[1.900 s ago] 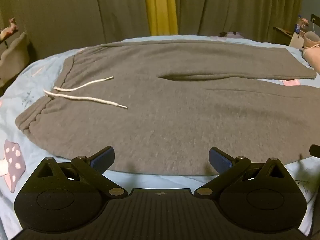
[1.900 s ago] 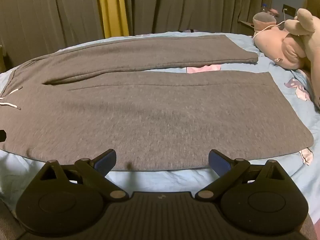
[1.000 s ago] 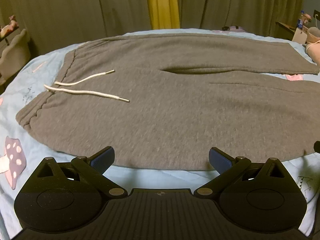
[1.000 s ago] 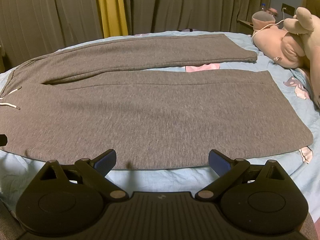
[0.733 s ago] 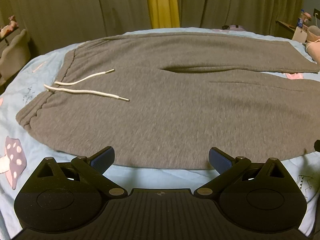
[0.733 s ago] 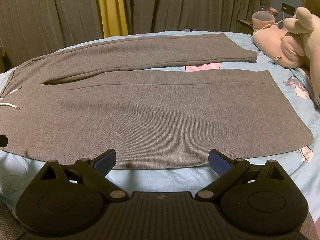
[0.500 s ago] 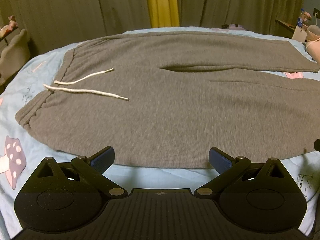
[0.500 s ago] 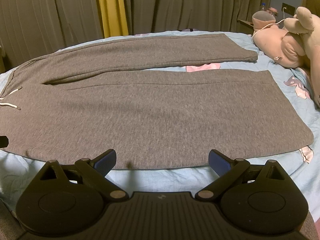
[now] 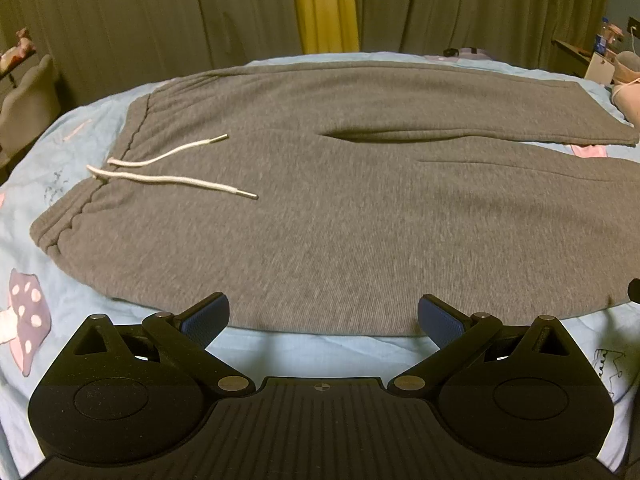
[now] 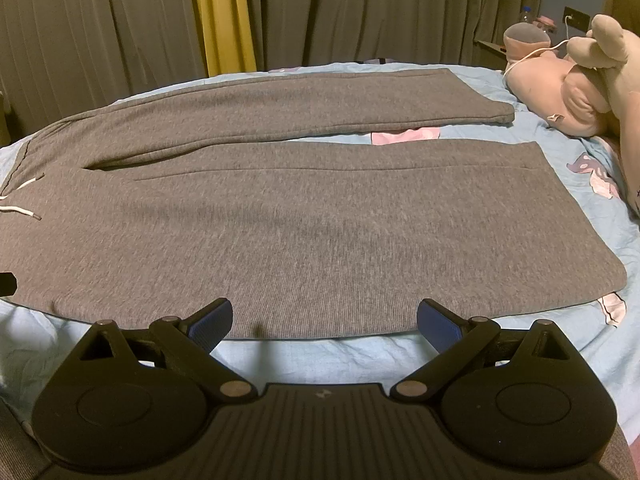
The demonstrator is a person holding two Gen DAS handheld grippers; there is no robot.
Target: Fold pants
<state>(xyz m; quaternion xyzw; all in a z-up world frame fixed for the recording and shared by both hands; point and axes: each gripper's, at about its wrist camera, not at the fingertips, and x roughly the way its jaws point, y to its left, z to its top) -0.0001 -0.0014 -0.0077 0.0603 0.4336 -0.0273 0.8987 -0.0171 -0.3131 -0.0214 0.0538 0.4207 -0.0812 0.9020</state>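
Across the bed (image 9: 328, 346) the pants (image 9: 344, 208) lie flat and unfolded, waistband to my left, both legs running off to the right, the far leg split slightly from the near one. White drawstrings (image 9: 168, 168) rest loose on the front near the waistband.

My left gripper (image 9: 322, 318) hangs just short of the near hem by the hip, jaws spread wide and empty. My right gripper (image 10: 323, 318) sits the same way before the near leg (image 10: 320, 236), also wide and holding nothing. Neither blue pad touches cloth.

Compared with two seconds ago, very little has shifted: the left view has drifted a touch, so the waistband sits slightly lower and more of the far leg shows, while the right view is almost unchanged. I judge that I have only been lining up; no fold has begun. The near edge looks like the natural place to pinch, so the near leg can be laid over the far one.

No brand, label or legible writing shows on the pants. The sheet carries a mushroom print (image 9: 26, 316) and small doodles I cannot read. A plush toy (image 10: 580, 92) lies past the cuffs, and curtains (image 10: 120, 20) hang behind.
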